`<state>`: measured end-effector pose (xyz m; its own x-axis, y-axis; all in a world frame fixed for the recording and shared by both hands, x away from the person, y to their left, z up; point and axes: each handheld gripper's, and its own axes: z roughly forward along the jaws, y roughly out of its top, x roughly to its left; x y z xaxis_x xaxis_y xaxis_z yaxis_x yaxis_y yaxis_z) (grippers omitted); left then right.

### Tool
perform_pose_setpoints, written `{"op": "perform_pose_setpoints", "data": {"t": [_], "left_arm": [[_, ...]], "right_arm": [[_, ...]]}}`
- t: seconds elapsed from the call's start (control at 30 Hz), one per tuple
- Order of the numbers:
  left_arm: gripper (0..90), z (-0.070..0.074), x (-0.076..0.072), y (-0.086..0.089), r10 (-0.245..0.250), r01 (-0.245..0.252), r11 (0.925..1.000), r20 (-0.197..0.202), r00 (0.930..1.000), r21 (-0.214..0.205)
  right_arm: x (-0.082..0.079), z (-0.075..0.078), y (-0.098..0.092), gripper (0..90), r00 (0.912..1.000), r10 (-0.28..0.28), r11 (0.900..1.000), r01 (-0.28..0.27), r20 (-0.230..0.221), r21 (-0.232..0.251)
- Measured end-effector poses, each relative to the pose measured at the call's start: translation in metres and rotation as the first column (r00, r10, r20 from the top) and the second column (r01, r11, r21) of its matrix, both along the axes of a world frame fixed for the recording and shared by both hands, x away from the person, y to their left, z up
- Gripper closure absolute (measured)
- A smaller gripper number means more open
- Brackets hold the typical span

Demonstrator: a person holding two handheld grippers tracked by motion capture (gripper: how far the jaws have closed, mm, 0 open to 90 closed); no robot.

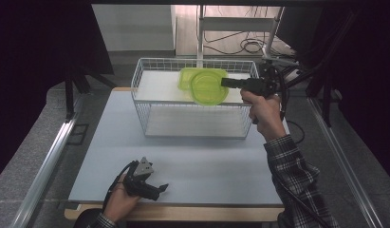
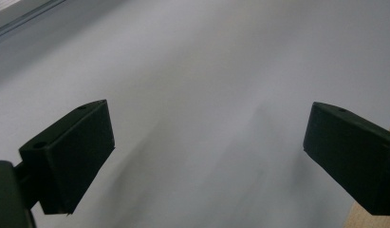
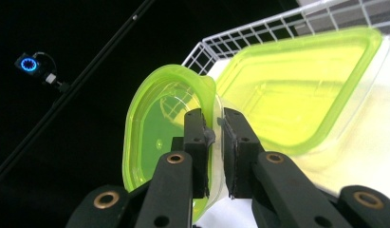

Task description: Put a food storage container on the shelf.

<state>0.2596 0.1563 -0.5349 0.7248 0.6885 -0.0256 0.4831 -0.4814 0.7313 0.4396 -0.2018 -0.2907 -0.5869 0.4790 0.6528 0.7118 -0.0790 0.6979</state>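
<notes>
My right gripper (image 1: 227,82) is shut on the rim of a translucent green plastic tub (image 1: 210,90), held tilted over the white wire basket (image 1: 150,66). In the right gripper view the jaws (image 3: 216,133) pinch that tub's (image 3: 154,128) edge between them. A second green tub (image 3: 297,90), rectangular, lies behind it inside the basket (image 3: 259,35); in the high view this tub (image 1: 190,76) sits at the basket's back. My left gripper (image 1: 159,189) rests at the table's front left edge, open, and its jaws (image 2: 207,152) stand wide apart over bare table.
The basket stands at the far middle of the grey-blue table (image 1: 207,161). Metal rails (image 1: 45,166) run along both sides of the table. Cables and a stand (image 1: 249,45) lie on the floor beyond the basket.
</notes>
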Motion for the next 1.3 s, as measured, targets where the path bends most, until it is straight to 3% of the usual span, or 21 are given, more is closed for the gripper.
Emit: {"op": "perform_pose_setpoints", "data": {"t": [0.7,1.17,1.3], "left_arm": [[2.8,0.0,0.0,0.0,-0.004,0.004,1.0,-0.001,1.0,0.005],[2.8,0.0,0.0,0.001,-0.006,0.006,1.0,0.002,1.0,0.001],[2.8,0.0,0.0,0.001,-0.007,0.007,1.0,0.0,1.0,0.004]], "right_arm": [[0.032,0.028,0.017,80.9,0.9922,-0.117,0.9921,0.118,0.044,-0.04],[0.053,0.024,0.028,80.6,0.9839,-0.178,0.98,0.179,0.019,-0.087],[0.054,0.025,0.03,79.2,0.9812,-0.191,0.9743,0.193,0.029,-0.117]]}}
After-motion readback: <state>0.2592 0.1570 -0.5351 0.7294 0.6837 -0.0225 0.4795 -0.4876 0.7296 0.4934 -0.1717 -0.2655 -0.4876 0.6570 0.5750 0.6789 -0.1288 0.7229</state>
